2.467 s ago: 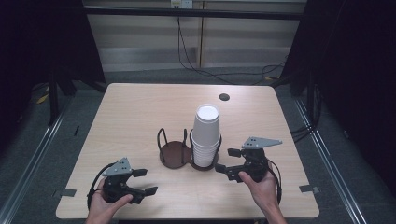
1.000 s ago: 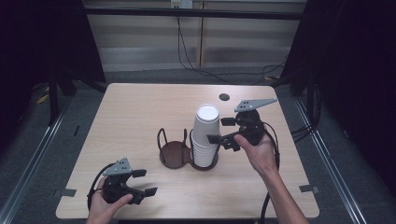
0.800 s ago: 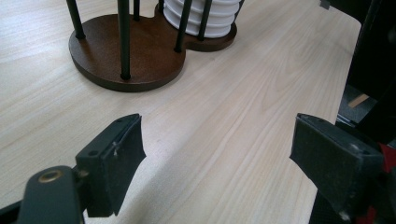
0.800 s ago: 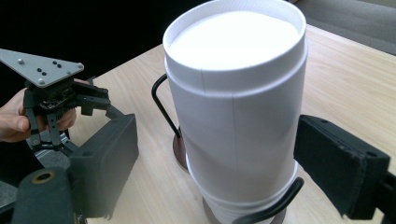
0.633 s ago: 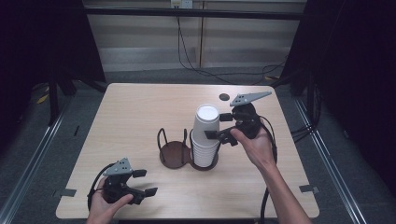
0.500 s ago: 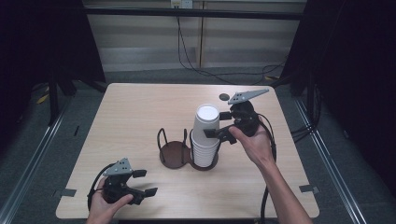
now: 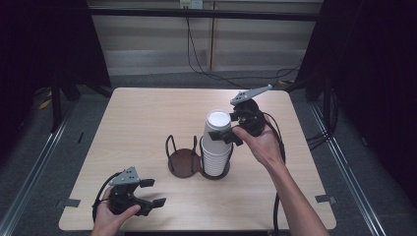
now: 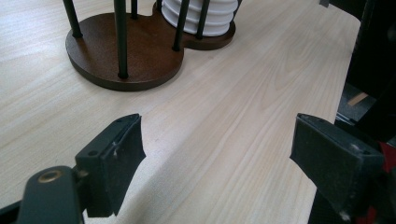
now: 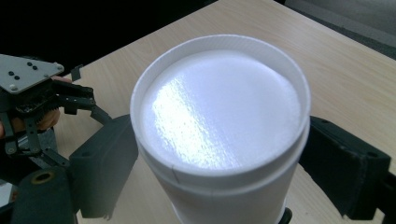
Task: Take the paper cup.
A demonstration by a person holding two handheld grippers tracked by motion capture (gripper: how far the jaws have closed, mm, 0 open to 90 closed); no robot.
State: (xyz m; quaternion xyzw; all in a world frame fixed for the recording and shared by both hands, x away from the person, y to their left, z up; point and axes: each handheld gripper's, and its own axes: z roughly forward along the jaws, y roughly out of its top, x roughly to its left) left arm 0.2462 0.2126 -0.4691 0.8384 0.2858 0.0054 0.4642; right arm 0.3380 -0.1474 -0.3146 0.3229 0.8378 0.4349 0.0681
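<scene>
A tall stack of white foam cups (image 7: 216, 150), bottoms up, stands in the right ring of a dark two-ring wire holder (image 7: 181, 161). The left ring is empty. My right gripper (image 7: 223, 125) is at the top of the stack. In the right gripper view its jaws flank the top cup (image 9: 219, 116) close on both sides, and I see no squeeze. My left gripper (image 7: 155, 192) rests open near the table's front left corner. Nothing lies between its jaws (image 8: 217, 154). The holder's base (image 8: 130, 51) is ahead of it.
The wooden table (image 7: 147, 123) has bare room to the left of and behind the holder. Dark curtains stand on both sides, and cables lie on the floor beyond the far edge. The other gripper (image 9: 32, 107) lies far off in the right gripper view.
My right gripper rose from beside the foot of the stack and moved in to its top, so its jaws now flank the top cup. The left gripper stayed put.
</scene>
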